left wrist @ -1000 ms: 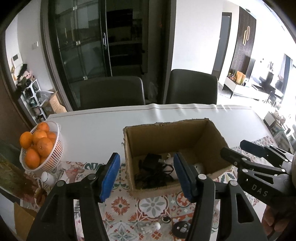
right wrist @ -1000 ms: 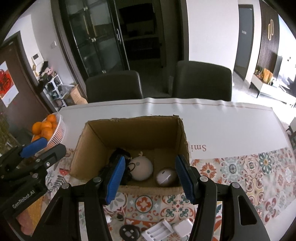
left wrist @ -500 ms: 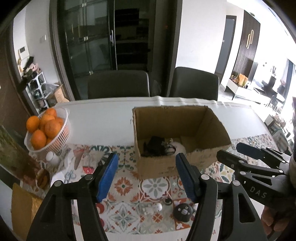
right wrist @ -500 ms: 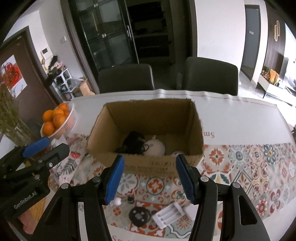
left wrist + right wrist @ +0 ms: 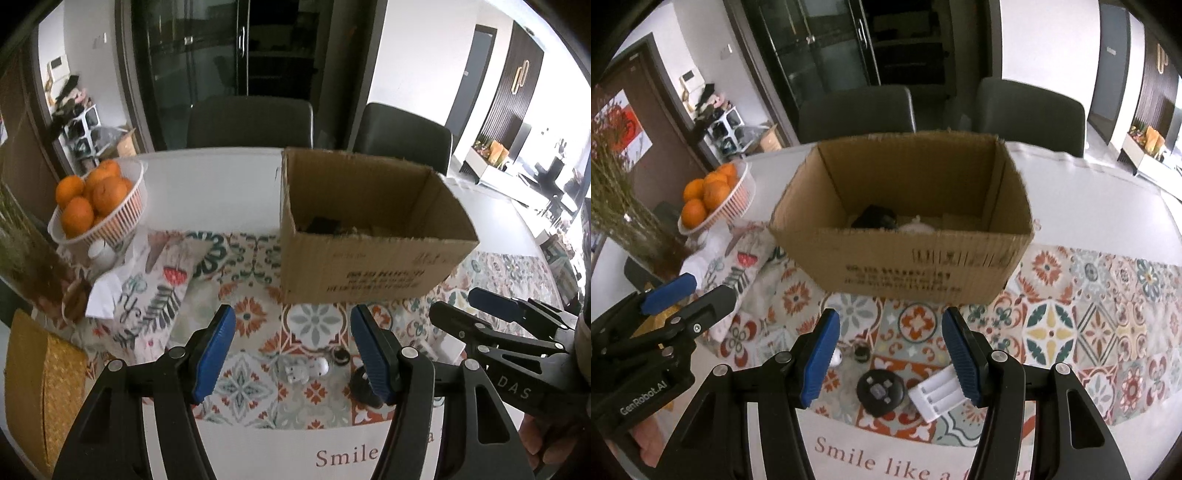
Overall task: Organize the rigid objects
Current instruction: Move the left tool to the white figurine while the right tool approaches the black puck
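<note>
While the tabletop (image 5: 1108, 206) stretches wide under its patterned runner, the cardboard box (image 5: 905, 266) sits at about twelve o'clock from both tools, open-topped, with a dark gadget (image 5: 875, 218) and something pale (image 5: 918, 226) already lying inside, so part of the sorting looks done. At ten o'clock a white basket of oranges (image 5: 99, 206) stands well apart from the box and seems no part of the job. Nearer, the left tool (image 5: 291, 354) and the right tool (image 5: 890, 362) both hang above the near edge of the runner, each with its blue pads spread wide and nothing between them. What is left lies just below them: a round black disc (image 5: 881, 392) at roughly six o'clock from the box, a white slotted holder (image 5: 938, 397) touching or just beside it at its three o'clock, a small white figure-like piece (image 5: 306, 369), and a tiny dark ring (image 5: 340, 356) next to that. By my reckoning four small pieces remain to be lifted into the box, and the disc or the holder, framed between the right tool's pads, looks the likeliest next pick.
</note>
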The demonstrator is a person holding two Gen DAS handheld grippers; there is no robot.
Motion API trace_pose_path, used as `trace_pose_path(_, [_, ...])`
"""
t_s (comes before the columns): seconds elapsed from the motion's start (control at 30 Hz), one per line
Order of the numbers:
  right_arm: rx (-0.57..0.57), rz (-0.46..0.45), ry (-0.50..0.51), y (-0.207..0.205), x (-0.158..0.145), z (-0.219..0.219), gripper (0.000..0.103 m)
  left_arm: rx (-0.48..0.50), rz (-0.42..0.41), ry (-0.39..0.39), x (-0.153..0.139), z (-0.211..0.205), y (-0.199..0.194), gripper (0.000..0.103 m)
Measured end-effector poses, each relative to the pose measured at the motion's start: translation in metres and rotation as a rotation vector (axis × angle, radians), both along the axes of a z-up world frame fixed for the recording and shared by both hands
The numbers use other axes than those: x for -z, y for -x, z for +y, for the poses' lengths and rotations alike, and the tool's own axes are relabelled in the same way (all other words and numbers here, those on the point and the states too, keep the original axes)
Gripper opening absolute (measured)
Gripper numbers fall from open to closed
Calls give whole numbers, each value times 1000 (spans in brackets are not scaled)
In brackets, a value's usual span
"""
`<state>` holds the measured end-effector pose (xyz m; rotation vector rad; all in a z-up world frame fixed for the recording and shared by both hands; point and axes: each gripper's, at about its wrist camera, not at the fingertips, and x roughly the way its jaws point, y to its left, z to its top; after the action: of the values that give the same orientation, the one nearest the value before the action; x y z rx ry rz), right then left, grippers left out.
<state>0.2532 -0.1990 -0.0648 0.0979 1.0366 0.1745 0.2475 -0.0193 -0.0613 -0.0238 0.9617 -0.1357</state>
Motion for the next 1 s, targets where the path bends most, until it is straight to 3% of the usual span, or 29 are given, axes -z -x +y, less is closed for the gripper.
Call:
trace_pose_path(0.47, [-64,116,4,4,39,9,59,-16,146,45,45,3,2,64])
trace_pose_path(1.0, [-161,336,-28,-13,93,26,59,-28,321,70,91,1,-26,64])
